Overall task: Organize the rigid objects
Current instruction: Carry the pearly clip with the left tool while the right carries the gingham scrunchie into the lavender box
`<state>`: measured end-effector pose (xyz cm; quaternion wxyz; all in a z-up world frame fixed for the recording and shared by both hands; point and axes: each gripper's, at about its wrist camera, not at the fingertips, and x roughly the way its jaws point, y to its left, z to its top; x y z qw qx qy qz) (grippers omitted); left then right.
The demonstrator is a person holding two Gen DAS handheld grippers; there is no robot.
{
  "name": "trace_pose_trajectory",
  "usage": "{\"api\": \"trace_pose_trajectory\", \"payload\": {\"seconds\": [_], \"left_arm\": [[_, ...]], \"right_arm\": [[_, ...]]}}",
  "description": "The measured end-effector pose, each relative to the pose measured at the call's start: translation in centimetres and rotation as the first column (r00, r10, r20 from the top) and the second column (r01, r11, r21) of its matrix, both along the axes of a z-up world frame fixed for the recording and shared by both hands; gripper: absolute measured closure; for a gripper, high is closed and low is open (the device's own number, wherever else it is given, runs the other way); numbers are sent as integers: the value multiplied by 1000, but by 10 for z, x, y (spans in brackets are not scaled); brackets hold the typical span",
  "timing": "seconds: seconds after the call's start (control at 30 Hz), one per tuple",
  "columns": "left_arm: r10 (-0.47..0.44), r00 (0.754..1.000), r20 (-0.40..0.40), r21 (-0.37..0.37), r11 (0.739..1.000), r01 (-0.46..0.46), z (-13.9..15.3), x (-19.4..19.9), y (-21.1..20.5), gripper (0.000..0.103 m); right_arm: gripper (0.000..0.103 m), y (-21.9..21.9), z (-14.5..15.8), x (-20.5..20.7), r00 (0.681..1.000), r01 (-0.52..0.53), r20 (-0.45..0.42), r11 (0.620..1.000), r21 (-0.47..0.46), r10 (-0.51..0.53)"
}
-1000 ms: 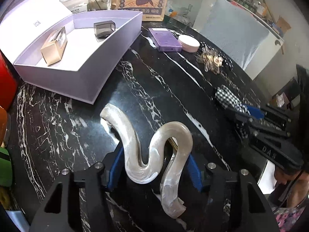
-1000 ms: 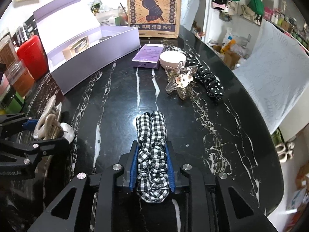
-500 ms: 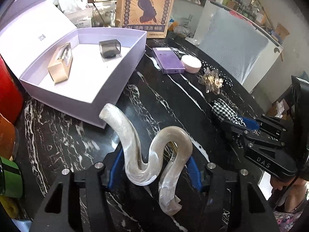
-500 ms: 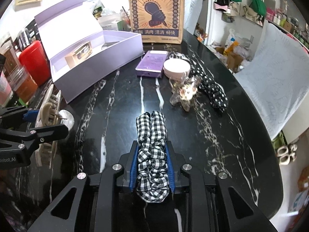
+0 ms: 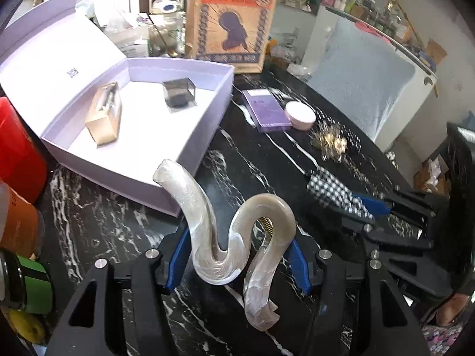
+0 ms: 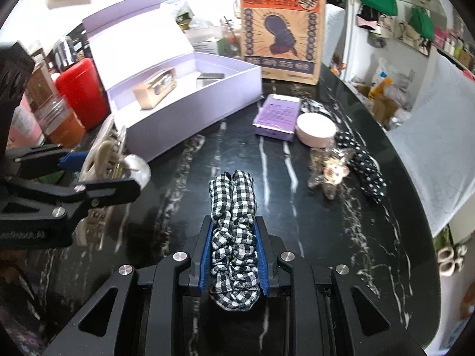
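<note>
My left gripper [image 5: 237,262] pinches a pearly wavy S-shaped plastic hair claw [image 5: 234,237] by its lower bend, clear of the black marble table [image 5: 118,225], near the open lilac cardboard box [image 5: 190,148]. My right gripper [image 6: 234,255] squeezes a black-and-white gingham fabric scrunchie [image 6: 233,222]. Risk, I judge: the claw's curved, glossy body could twist or slip between the pads, or its top could clip the box wall on the way in. Only the right view shows the polka-dot scrunchie [image 6: 365,166] fully; only the left shows the claw's spring [image 5: 267,225].
</note>
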<state>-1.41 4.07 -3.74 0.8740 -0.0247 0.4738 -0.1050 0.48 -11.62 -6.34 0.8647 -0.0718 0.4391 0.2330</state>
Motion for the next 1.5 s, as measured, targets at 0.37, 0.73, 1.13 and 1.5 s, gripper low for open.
{"api": "trace_pose_trajectory", "payload": {"seconds": [0.37,0.73,1.13,1.5], "left_arm": [[35,998,59,4,999,-35,20,2,12,45],[63,990,127,10,998,-65,40,17,26,45],[63,987,148,24,997,-68,40,31,42,45],[76,984,162,0,997,-78,43,54,63,45]], "right_arm": [[78,15,20,3,996,-73,41,997,-12,73],[78,23,39,12,990,-106,90,994,23,104],[78,41,50,21,983,-137,125,990,40,132],[78,57,62,36,977,-153,159,986,63,142]]}}
